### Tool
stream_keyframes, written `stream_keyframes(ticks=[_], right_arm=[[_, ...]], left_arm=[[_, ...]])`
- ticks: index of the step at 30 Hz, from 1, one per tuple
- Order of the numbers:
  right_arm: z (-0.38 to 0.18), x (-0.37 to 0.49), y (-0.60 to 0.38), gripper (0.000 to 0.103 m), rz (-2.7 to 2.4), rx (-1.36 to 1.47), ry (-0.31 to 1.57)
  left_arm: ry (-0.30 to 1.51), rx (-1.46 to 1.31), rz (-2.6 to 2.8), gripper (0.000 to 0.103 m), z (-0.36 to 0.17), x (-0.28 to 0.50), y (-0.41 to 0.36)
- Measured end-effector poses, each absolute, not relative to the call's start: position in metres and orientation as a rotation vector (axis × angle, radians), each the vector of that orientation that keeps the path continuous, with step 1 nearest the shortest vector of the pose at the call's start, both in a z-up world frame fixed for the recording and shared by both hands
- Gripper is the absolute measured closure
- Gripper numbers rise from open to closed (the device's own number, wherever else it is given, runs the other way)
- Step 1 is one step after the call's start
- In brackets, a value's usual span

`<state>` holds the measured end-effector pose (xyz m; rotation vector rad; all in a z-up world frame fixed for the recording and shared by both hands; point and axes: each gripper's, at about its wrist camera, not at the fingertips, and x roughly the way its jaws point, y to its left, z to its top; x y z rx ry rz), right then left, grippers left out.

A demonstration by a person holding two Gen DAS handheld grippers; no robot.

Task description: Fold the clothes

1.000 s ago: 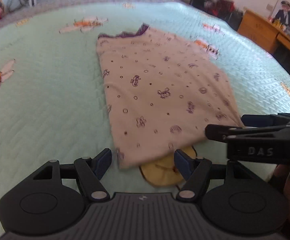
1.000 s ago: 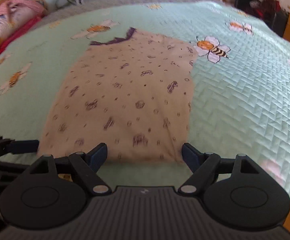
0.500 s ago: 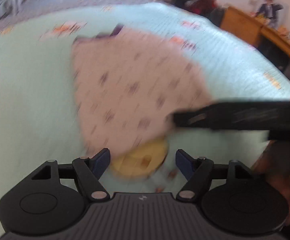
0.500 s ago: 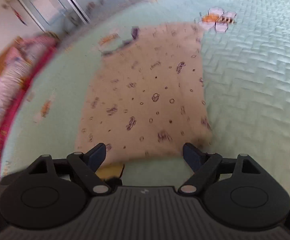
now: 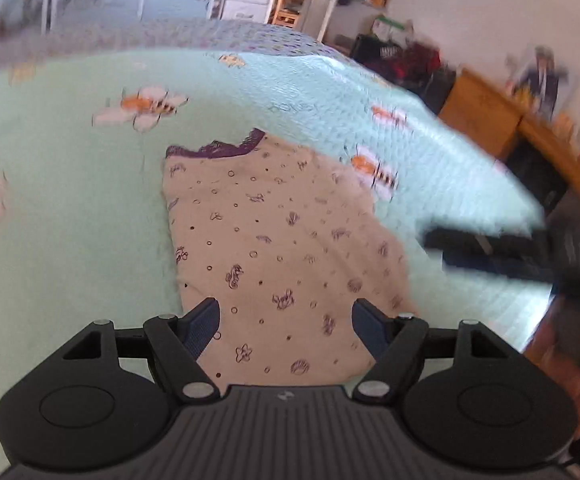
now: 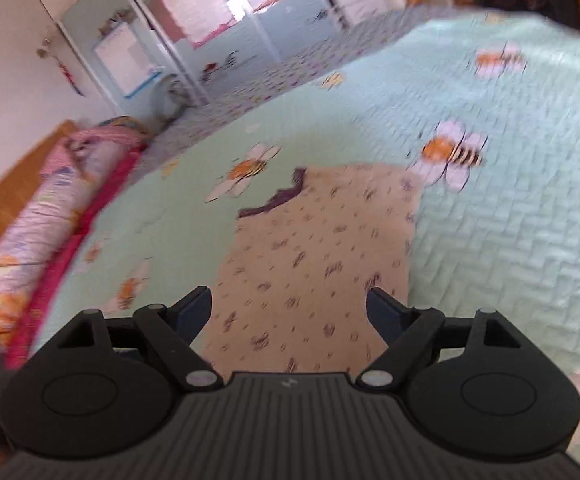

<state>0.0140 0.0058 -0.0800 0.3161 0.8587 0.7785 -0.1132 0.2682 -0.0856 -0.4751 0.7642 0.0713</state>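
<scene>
A beige garment (image 5: 273, 248) with small purple prints and a dark purple collar lies folded into a long rectangle on the bed, also shown in the right wrist view as the garment (image 6: 314, 264). My left gripper (image 5: 285, 326) is open over its near end, nothing between the fingers. My right gripper (image 6: 290, 310) is open too, above the same near end, empty. In the left wrist view the right gripper's dark body (image 5: 502, 252) shows blurred at the right, with a hand (image 5: 566, 360) under it.
The bed carries a mint quilt (image 5: 57, 240) with bee and flower prints. A pink rolled blanket (image 6: 37, 232) lies along the left edge. A wooden dresser (image 5: 530, 136) stands to the right, wardrobes (image 6: 193, 28) beyond the bed's far end.
Both grippers rose and tilted up, so more of the room shows. The yellow patch at the garment's near edge is no longer in view. The right gripper moved higher in the left wrist view.
</scene>
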Motion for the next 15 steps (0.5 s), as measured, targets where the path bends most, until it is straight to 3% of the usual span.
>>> stream_keyframes(ticks=[4,8,15], right_arm=[[-0.095,0.025,-0.035,0.018,0.772,0.551,0.953],[-0.121,0.009,-0.056,0.018,0.796,0.821,1.032],[-0.128,-0.019,-0.058,0.018,0.801,0.846,1.077]], left_arm=[[0.708,-0.754,0.039,0.027,-0.086,-0.123,0.302],[0.722,-0.770,0.034,0.027,-0.079,-0.114,0.310],[0.733,-0.778,0.050,0.027,-0.067,-0.114,0.313]])
